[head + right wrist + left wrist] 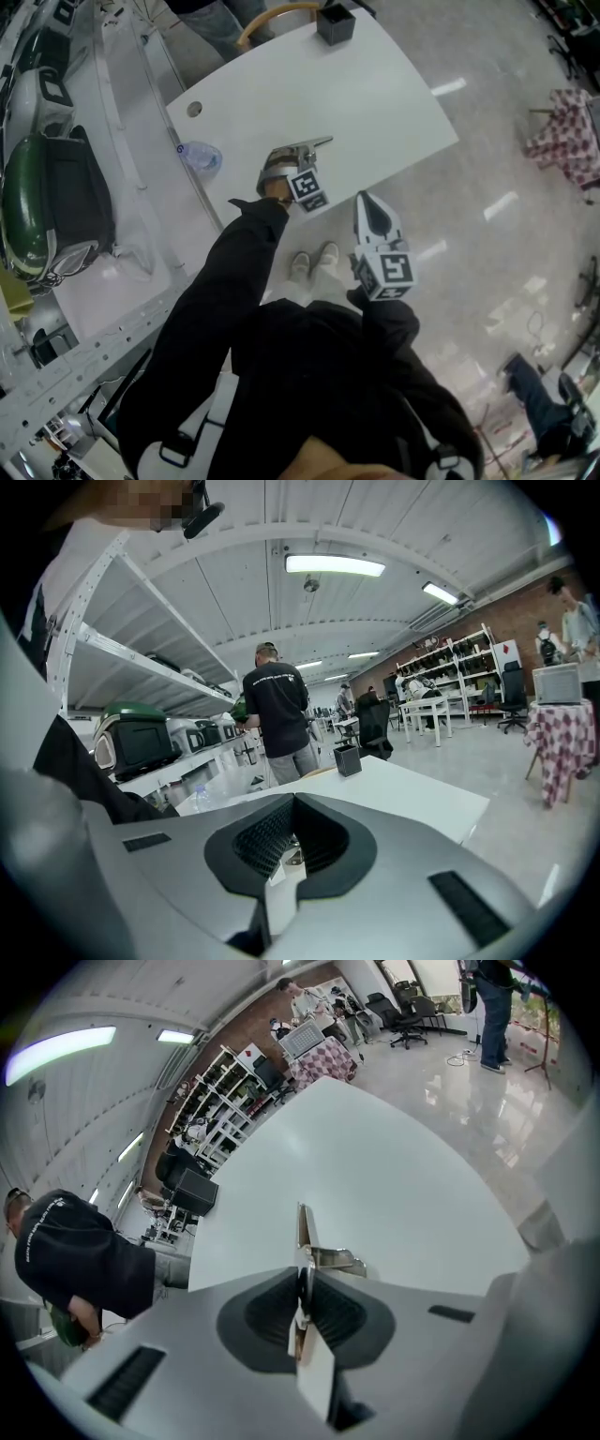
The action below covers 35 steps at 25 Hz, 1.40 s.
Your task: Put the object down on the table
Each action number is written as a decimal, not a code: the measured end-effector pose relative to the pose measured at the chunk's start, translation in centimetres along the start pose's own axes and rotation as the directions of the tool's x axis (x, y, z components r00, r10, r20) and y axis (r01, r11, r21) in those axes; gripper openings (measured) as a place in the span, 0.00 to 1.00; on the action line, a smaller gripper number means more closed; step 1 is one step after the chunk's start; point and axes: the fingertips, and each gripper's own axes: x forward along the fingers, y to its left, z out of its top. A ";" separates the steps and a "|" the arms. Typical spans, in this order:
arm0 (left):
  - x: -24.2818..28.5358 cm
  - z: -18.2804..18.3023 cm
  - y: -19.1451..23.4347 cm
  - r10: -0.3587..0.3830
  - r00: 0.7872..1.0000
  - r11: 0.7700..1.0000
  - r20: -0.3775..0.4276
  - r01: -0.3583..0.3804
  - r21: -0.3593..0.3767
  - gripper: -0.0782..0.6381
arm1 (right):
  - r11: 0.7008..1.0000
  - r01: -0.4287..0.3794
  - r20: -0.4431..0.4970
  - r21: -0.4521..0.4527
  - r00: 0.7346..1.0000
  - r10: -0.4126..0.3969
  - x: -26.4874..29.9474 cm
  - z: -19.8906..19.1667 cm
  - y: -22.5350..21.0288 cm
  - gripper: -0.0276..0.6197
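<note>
**Item 1: metal bracket** [325, 1259]. A thin, silvery piece with a flat blade and a bent tab. It is clamped edge-on between the jaws of the left gripper [302, 1276], with the blade sticking out past the fingertips. In the head view the bracket [306, 148] sits over the near part of the white table [366, 89]. No view shows whether it touches the top.

**Item 2: left gripper** [289, 163]. Jaws closed tight on the bracket and pointed steeply down at the table.

**Item 3: right gripper** [368, 201]. Held off the table's edge, over the floor, taking no part. In its own view the right gripper [293, 810] has its jaws together with nothing gripped.

**Step in hand (judged):** the put-down itself, with the bracket not yet released.

**Next move calls for (judged):**
- Lower the bracket until it rests on the table top.
- Part the left jaws.
- Draw straight back so the pads do not drag the thin blade along.

**Other stock:**
- 1 black box [335, 23] at the table's far edge.
- 1 clear bottle [200, 157] on the side bench.

**Writing:**
- Each gripper's cube carries black-and-white square markers, which are patterns, not letters.
- The white print on a bystander's black shirt [70, 1241] is too small to read.
- No brand is legible anywhere.
</note>
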 end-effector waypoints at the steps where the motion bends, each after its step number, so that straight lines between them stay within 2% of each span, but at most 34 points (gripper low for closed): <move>1: 0.0 0.0 0.0 -0.001 1.000 1.000 0.001 0.001 -0.003 0.12 | 1.000 0.005 0.003 -0.001 1.000 -0.005 0.0 0.0 -0.1 0.05; 5: -0.4 0.4 0.4 0.010 1.000 1.000 0.005 -0.010 -0.021 0.17 | 1.000 -0.002 0.007 0.002 1.000 0.002 -0.2 0.2 0.2 0.05; 10: -0.8 -0.3 0.1 -0.051 0.998 0.998 -0.030 0.050 -0.023 0.28 | 1.000 -0.004 0.016 -0.005 1.000 0.004 -0.5 0.4 0.6 0.05; 13: -1.3 -0.2 -0.2 -0.066 0.997 0.998 -0.036 0.065 -0.018 0.30 | 1.000 0.000 0.018 -0.018 1.000 0.000 -0.8 0.4 0.8 0.05; 16: -0.8 -0.1 -0.2 -0.008 1.000 1.000 -0.017 0.008 0.026 0.29 | 1.000 -0.006 0.022 -0.016 1.000 0.006 -1.4 0.4 1.4 0.05; 19: -2.0 0.6 1.3 0.104 0.994 0.994 0.040 -0.105 0.010 0.41 | 1.000 0.013 0.033 -0.020 0.999 -0.013 -1.9 0.1 1.1 0.05; 20: -2.4 0.8 1.6 0.118 0.991 0.993 0.058 -0.118 -0.005 0.42 | 0.999 0.026 0.039 -0.023 0.999 -0.025 -2.0 0.0 0.8 0.05; 22: -2.6 0.6 1.6 0.103 0.992 0.994 0.069 -0.101 -0.035 0.42 | 0.999 0.040 0.034 -0.031 0.999 -0.039 -2.2 0.1 0.4 0.05; 25: -2.8 -0.3 2.0 0.090 0.995 0.994 0.042 -0.087 -0.064 0.42 | 0.999 0.027 0.022 -0.017 0.999 -0.026 -2.4 0.1 0.8 0.05; 30: -3.1 -0.3 3.1 0.089 0.995 0.995 0.033 -0.087 -0.049 0.44 | 0.998 0.054 0.028 -0.029 0.998 -0.053 -2.3 -0.3 0.2 0.05; 35: -3.9 0.4 3.0 0.061 0.996 0.998 0.062 -0.059 -0.029 0.44 | 1.000 0.009 0.023 0.000 1.000 -0.009 -2.3 -0.1 1.3 0.05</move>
